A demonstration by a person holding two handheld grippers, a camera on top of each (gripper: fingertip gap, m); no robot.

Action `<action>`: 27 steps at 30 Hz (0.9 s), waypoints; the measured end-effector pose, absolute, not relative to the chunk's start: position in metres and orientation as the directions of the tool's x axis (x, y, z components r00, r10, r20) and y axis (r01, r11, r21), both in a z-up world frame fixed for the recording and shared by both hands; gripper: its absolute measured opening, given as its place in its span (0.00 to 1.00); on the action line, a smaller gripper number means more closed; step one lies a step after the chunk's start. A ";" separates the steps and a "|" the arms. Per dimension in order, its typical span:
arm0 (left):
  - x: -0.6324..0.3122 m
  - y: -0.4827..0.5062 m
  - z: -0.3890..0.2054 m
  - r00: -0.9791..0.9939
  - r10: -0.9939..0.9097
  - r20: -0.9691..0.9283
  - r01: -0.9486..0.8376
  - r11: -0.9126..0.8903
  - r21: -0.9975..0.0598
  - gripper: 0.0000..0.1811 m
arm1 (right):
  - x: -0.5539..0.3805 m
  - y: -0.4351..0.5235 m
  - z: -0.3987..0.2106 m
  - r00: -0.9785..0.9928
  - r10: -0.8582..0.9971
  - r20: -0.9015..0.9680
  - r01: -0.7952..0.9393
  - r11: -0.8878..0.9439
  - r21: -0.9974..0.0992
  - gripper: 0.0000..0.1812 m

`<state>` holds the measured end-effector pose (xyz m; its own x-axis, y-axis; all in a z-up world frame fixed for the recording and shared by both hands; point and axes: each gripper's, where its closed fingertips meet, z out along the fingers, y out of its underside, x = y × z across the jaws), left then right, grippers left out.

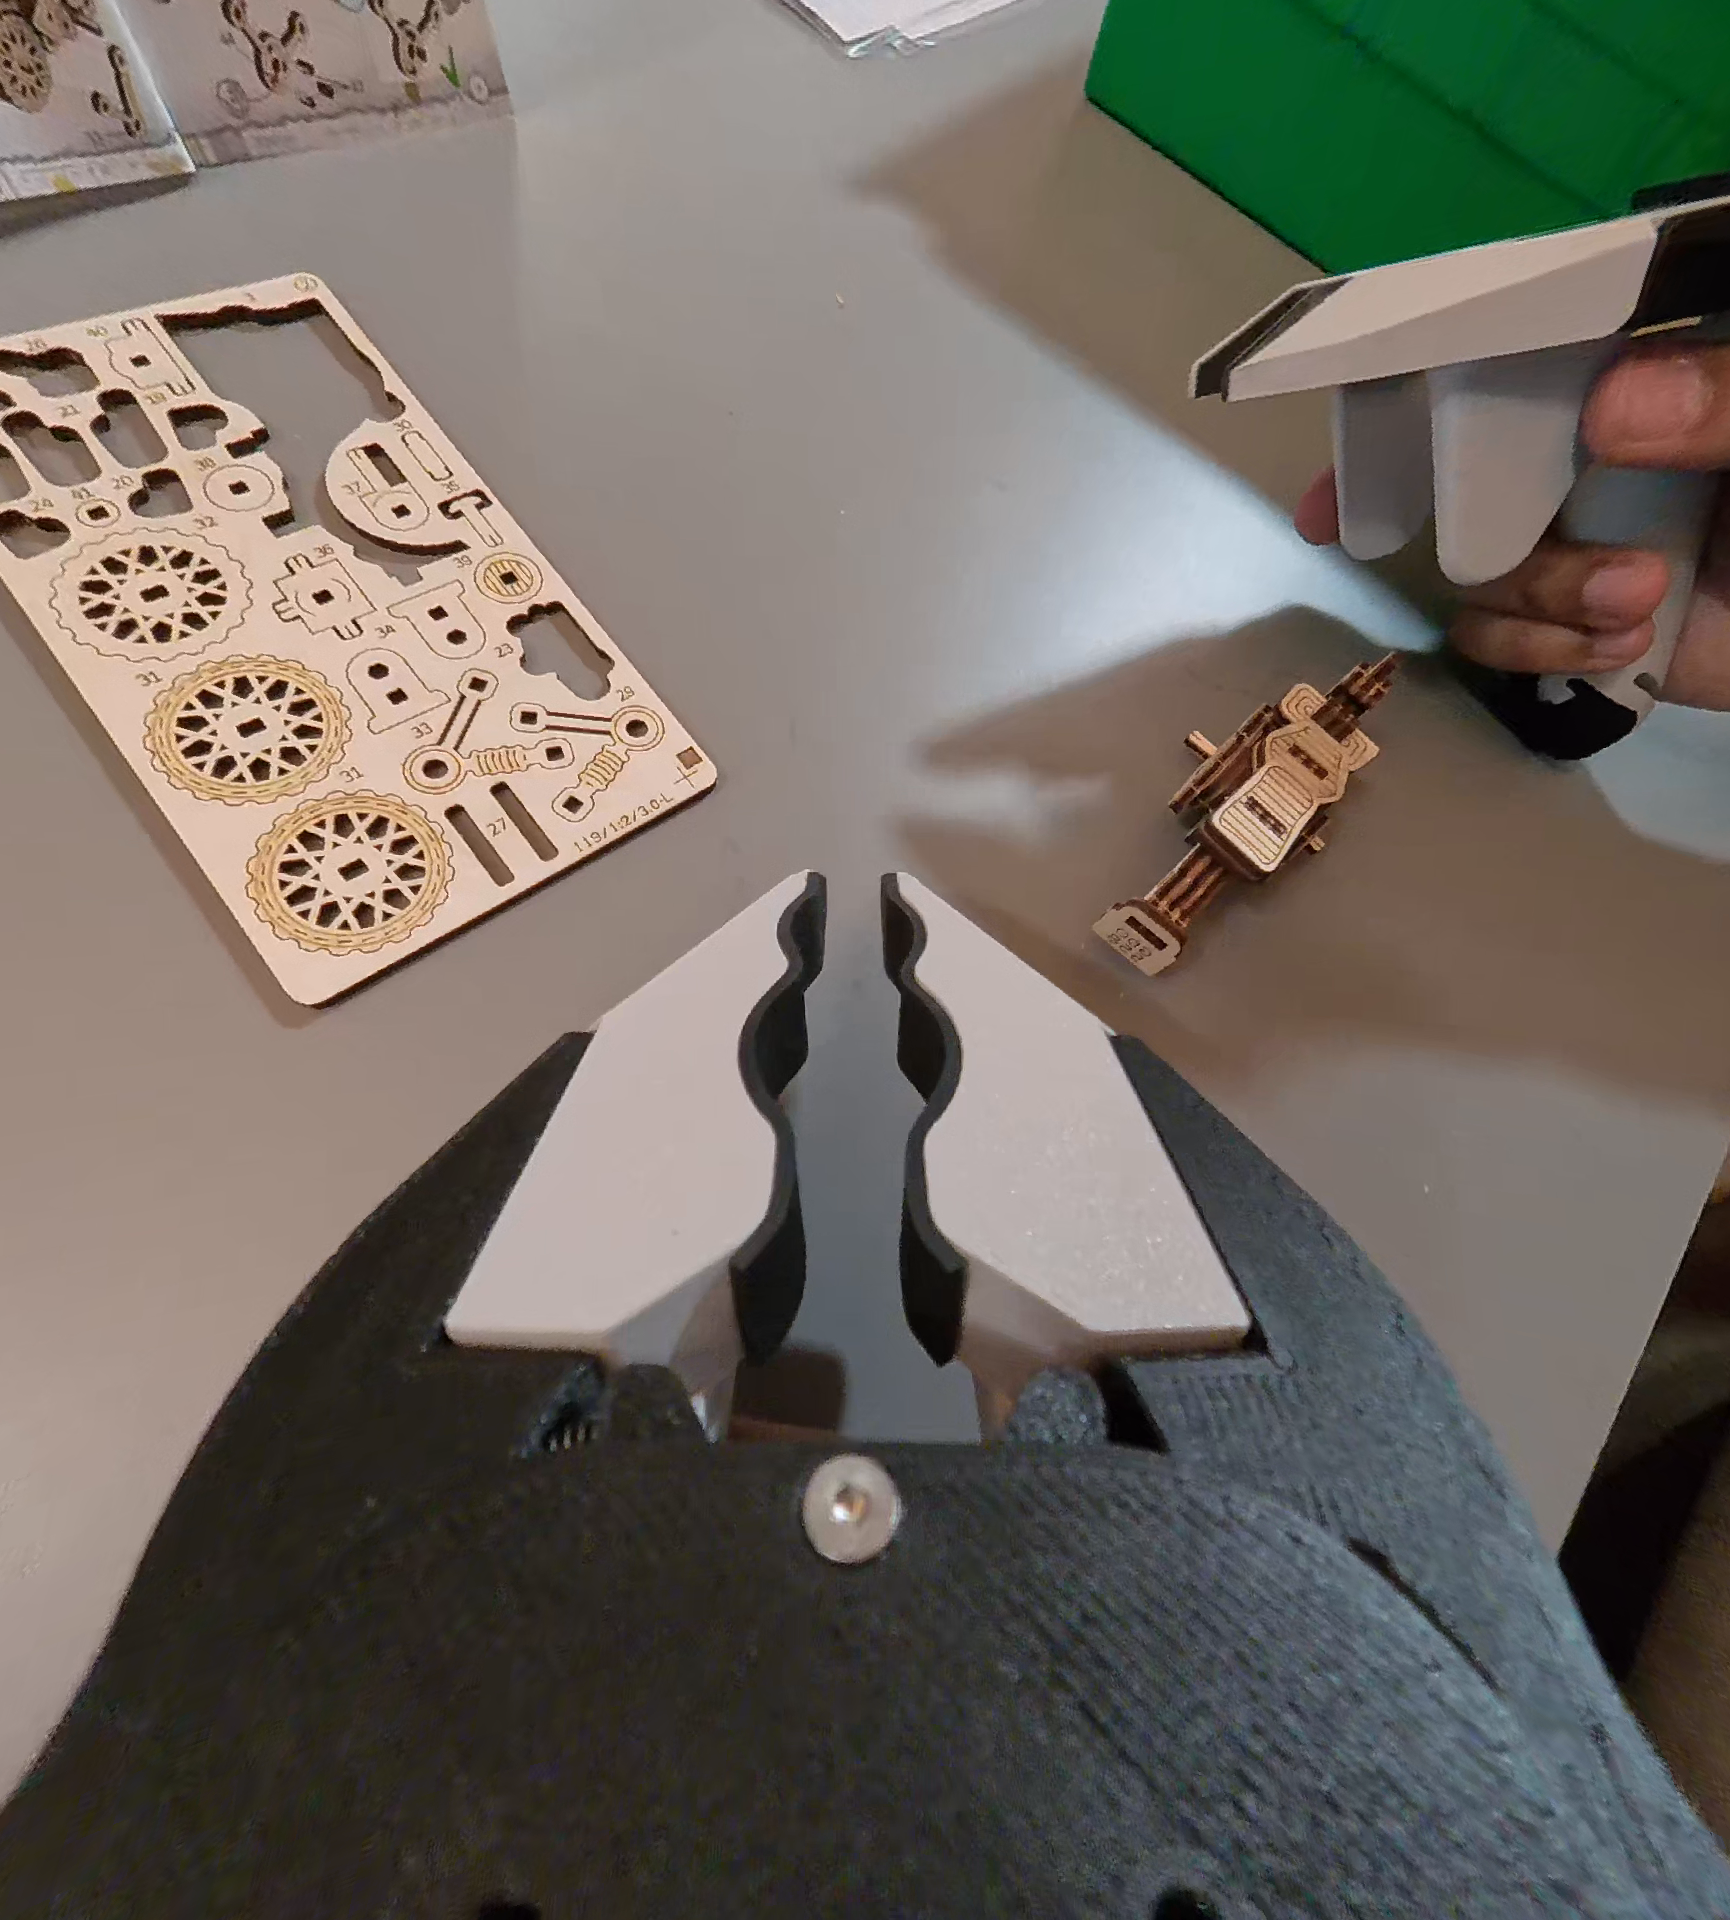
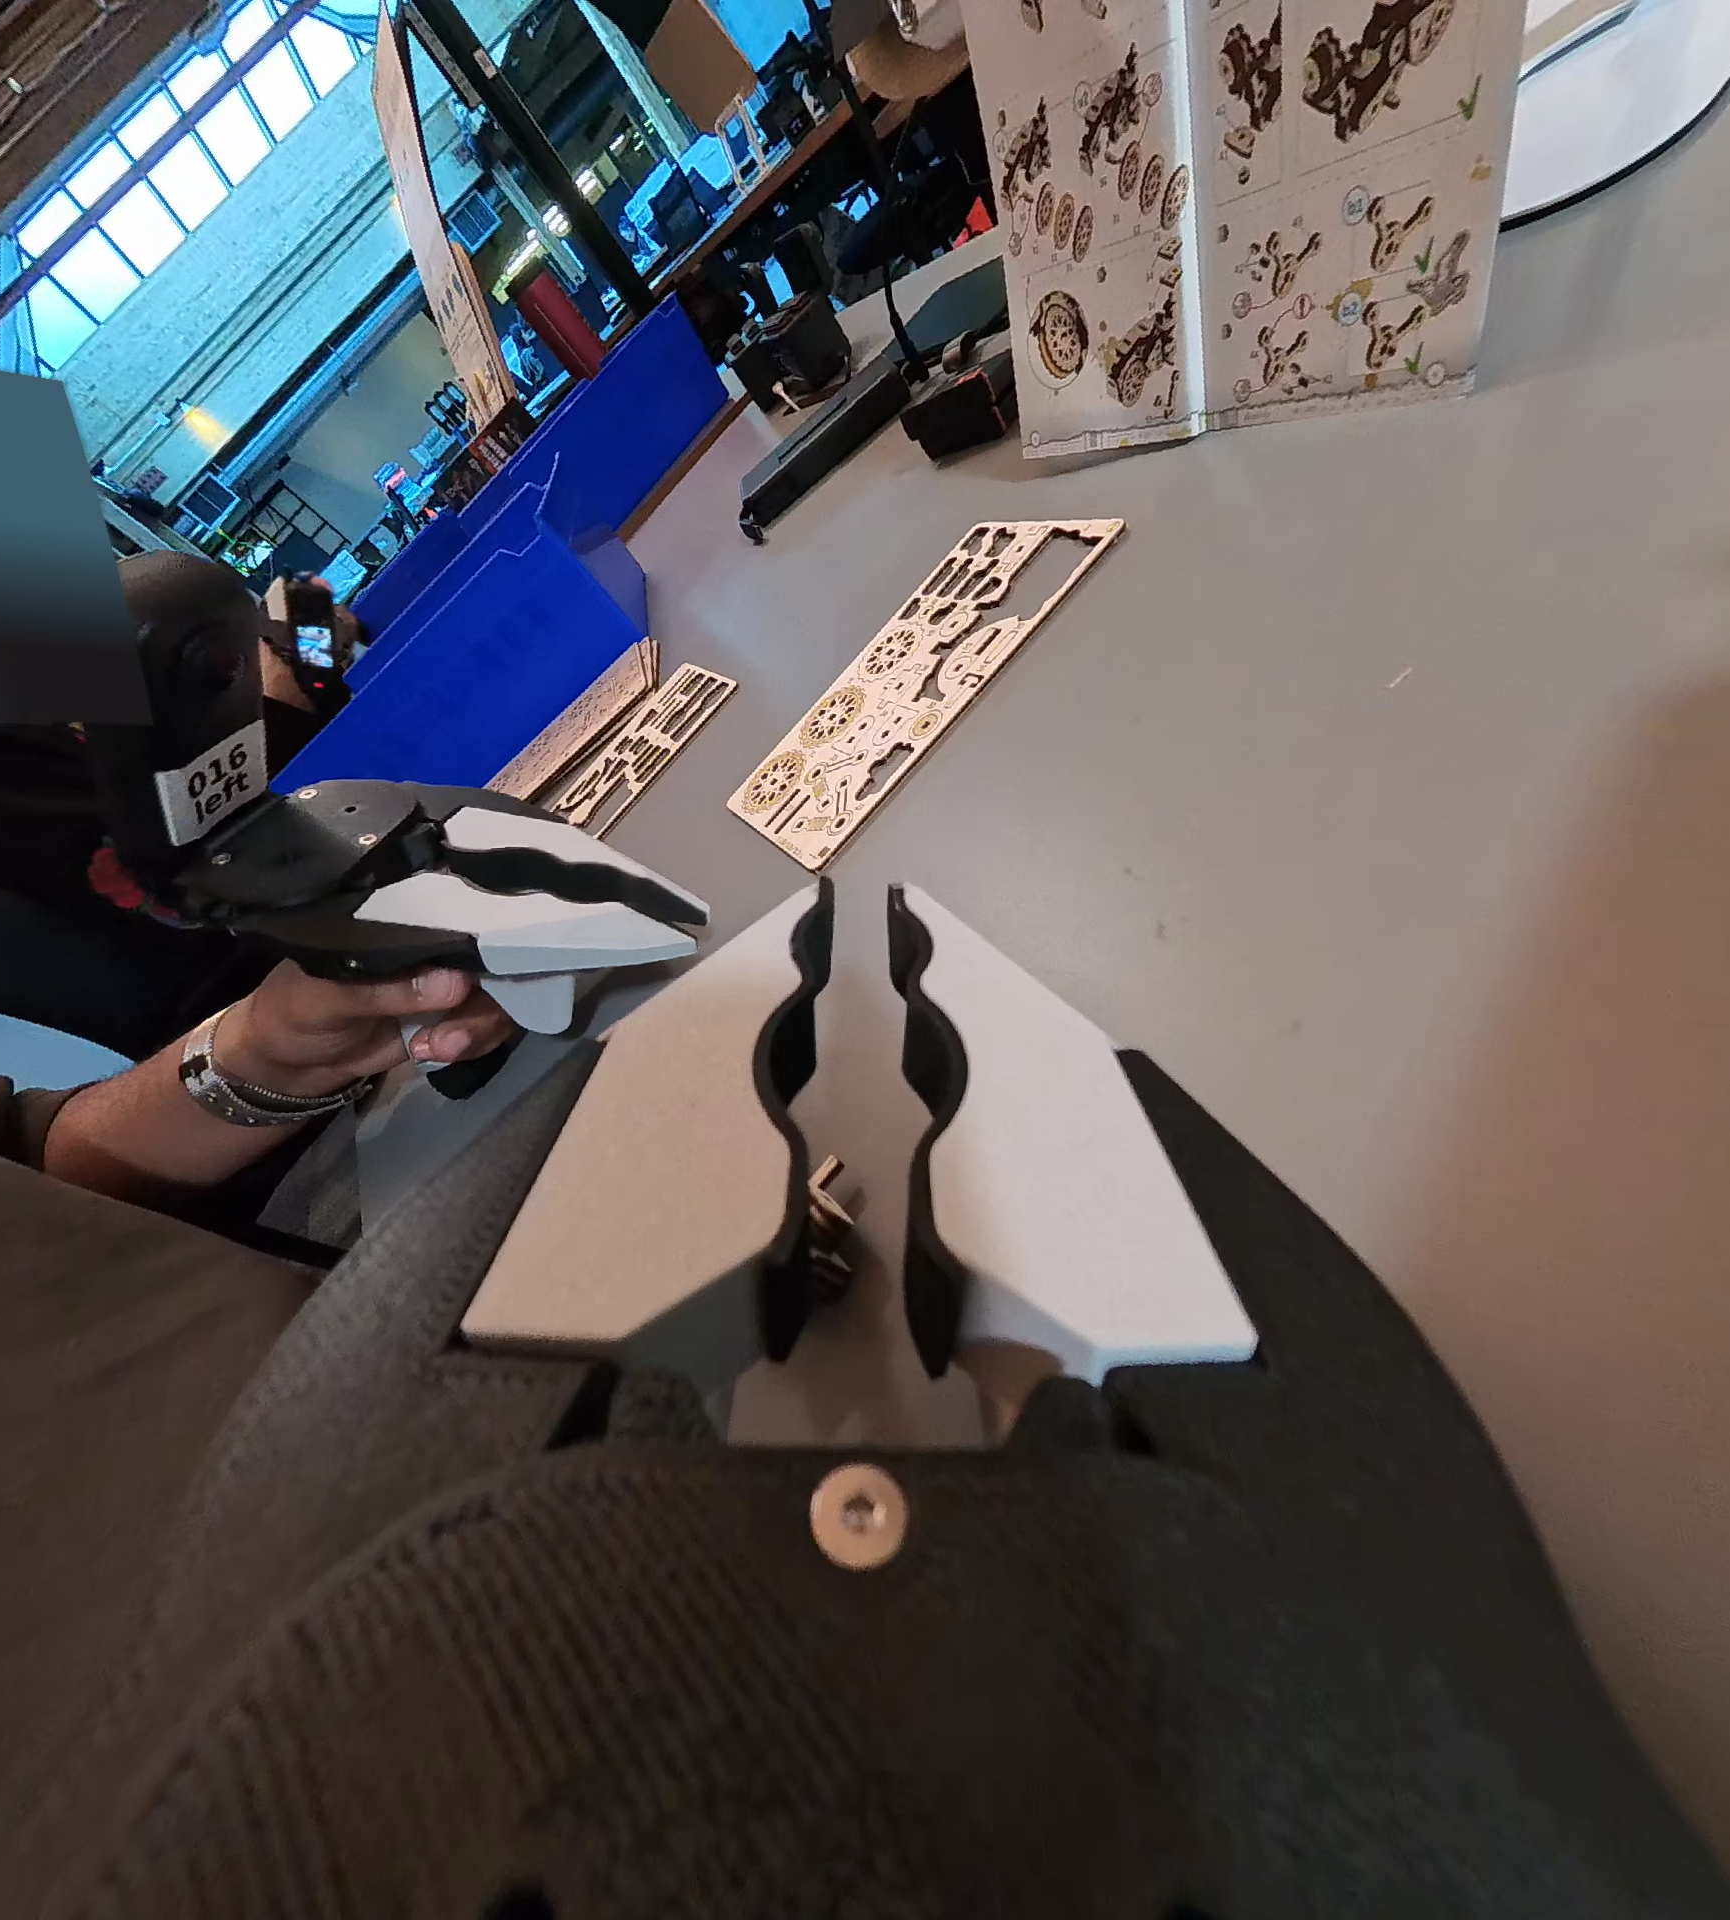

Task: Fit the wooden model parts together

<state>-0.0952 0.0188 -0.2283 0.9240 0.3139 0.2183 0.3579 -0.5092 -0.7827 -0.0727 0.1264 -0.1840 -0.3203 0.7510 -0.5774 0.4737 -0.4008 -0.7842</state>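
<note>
A wooden parts sheet (image 1: 300,644) with wheels and links cut into it lies flat on the grey table (image 1: 840,468); it also shows in the right wrist view (image 2: 923,686). A small partly built wooden model (image 1: 1245,821) lies to its right. My left gripper (image 1: 853,883) hovers over the table between them, jaws a narrow gap apart and empty. My right gripper (image 1: 1212,379) is held by a hand just above and behind the model. In its own view the right gripper (image 2: 861,894) stands slightly apart, and a bit of the model (image 2: 830,1226) shows through the gap beneath it.
A green box (image 1: 1412,104) stands at the back right. A folded instruction sheet (image 2: 1256,208) stands upright at the back. More wooden sheets (image 2: 653,738) lie beside blue bins (image 2: 528,623). The table's edge (image 1: 1671,1299) runs close on the right. The grippers' ends are close to 12 centimetres from one another.
</note>
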 end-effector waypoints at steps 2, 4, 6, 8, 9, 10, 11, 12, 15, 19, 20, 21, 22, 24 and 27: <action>-0.095 0.019 -0.228 0.922 0.313 0.226 0.364 -0.508 -0.781 0.05 | -0.072 0.126 -0.184 -0.322 0.751 -0.577 0.475 -0.399 -0.784 0.04; -0.095 0.019 -0.228 0.922 0.312 0.228 0.365 -0.508 -0.780 0.05 | -0.072 0.126 -0.184 -0.323 0.750 -0.577 0.477 -0.398 -0.784 0.05; -0.094 0.019 -0.229 0.922 0.310 0.232 0.367 -0.510 -0.778 0.05 | -0.073 0.125 -0.185 -0.322 0.750 -0.578 0.479 -0.397 -0.783 0.05; -0.094 0.019 -0.230 0.921 0.312 0.234 0.370 -0.513 -0.775 0.06 | -0.073 0.125 -0.185 -0.322 0.750 -0.578 0.480 -0.396 -0.782 0.05; -0.095 0.019 -0.230 0.920 0.315 0.234 0.372 -0.512 -0.774 0.06 | -0.072 0.125 -0.185 -0.322 0.750 -0.577 0.481 -0.395 -0.783 0.05; -0.096 0.018 -0.230 0.917 0.325 0.233 0.377 -0.509 -0.774 0.08 | -0.072 0.125 -0.185 -0.323 0.750 -0.577 0.482 -0.395 -0.782 0.05; -0.099 0.017 -0.230 0.910 0.345 0.232 0.388 -0.504 -0.772 0.12 | -0.072 0.124 -0.185 -0.325 0.749 -0.578 0.484 -0.393 -0.782 0.06; -0.102 0.016 -0.231 0.901 0.364 0.236 0.402 -0.496 -0.769 0.16 | -0.072 0.123 -0.186 -0.328 0.747 -0.578 0.488 -0.390 -0.781 0.06; -0.118 0.010 -0.230 0.863 0.437 0.254 0.454 -0.449 -0.770 0.24 | -0.070 0.120 -0.187 -0.336 0.749 -0.571 0.498 -0.373 -0.783 0.07; -0.146 -0.001 -0.224 0.811 0.539 0.225 0.472 -0.378 -0.796 0.24 | -0.069 0.116 -0.187 -0.347 0.752 -0.560 0.503 -0.355 -0.788 0.07; -0.151 -0.003 -0.224 0.799 0.557 0.226 0.480 -0.365 -0.798 0.24 | -0.069 0.116 -0.187 -0.348 0.750 -0.562 0.506 -0.355 -0.786 0.07; -0.156 -0.005 -0.223 0.785 0.575 0.230 0.490 -0.350 -0.798 0.24 | -0.069 0.115 -0.188 -0.348 0.747 -0.567 0.509 -0.357 -0.783 0.07; -0.160 -0.007 -0.223 0.773 0.589 0.235 0.499 -0.335 -0.799 0.24 | -0.069 0.115 -0.188 -0.347 0.743 -0.572 0.512 -0.361 -0.780 0.07; -0.168 -0.010 -0.222 0.753 0.613 0.241 0.510 -0.310 -0.803 0.23 | -0.069 0.114 -0.188 -0.345 0.735 -0.584 0.517 -0.370 -0.772 0.07; -0.174 -0.013 -0.228 0.724 0.644 0.248 0.543 -0.311 -0.780 0.11 | -0.069 0.114 -0.189 -0.344 0.730 -0.590 0.522 -0.373 -0.767 0.07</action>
